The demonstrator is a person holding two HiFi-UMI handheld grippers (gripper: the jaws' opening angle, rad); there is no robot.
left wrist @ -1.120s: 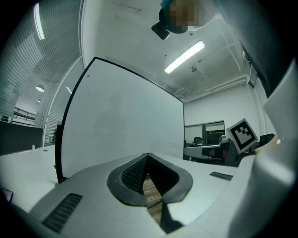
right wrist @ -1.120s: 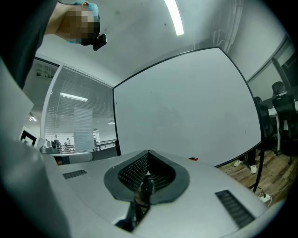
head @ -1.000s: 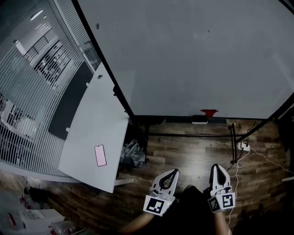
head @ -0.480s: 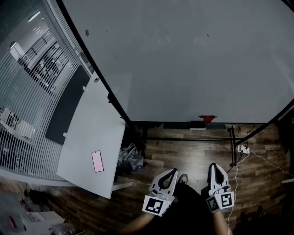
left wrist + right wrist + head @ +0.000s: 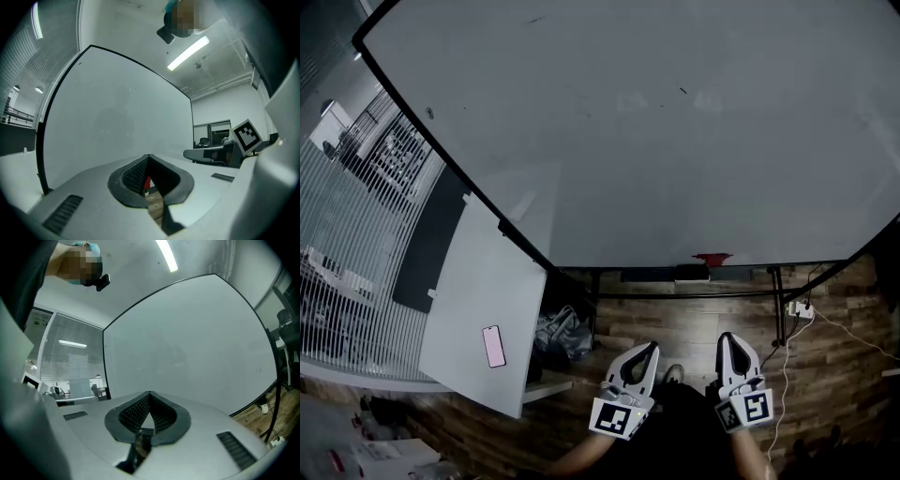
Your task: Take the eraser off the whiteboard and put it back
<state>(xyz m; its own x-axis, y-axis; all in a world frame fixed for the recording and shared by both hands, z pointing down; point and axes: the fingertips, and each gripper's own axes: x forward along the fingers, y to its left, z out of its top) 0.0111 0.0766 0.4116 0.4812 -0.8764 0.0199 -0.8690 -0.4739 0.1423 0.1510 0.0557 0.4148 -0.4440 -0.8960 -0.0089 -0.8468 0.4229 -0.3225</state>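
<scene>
Whiteboard point(image 5: 675, 141) closer, larger; left hand-held gripper point(image 5: 652, 349), right hand-held gripper point(image 5: 727, 337) closed, empty.

The eraser point(image 5: 711, 257) sits at the whiteboard's point(image 5: 656, 141) lower edge, ahead of the left gripper point(image 5: 650, 349) and right gripper point(image 5: 727, 337). Left of the whiteboard stands the surface point(image 5: 478, 291), with a phone point(image 5: 493, 346) on it.

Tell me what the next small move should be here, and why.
Probably carry the right hand-held gripper forward toward the red eraser at the whiteboard's lower edge. Both it and the left hand-held gripper are shut, empty and low by the person's body, well short of the board, and the eraser sits nearer the right side.
</scene>
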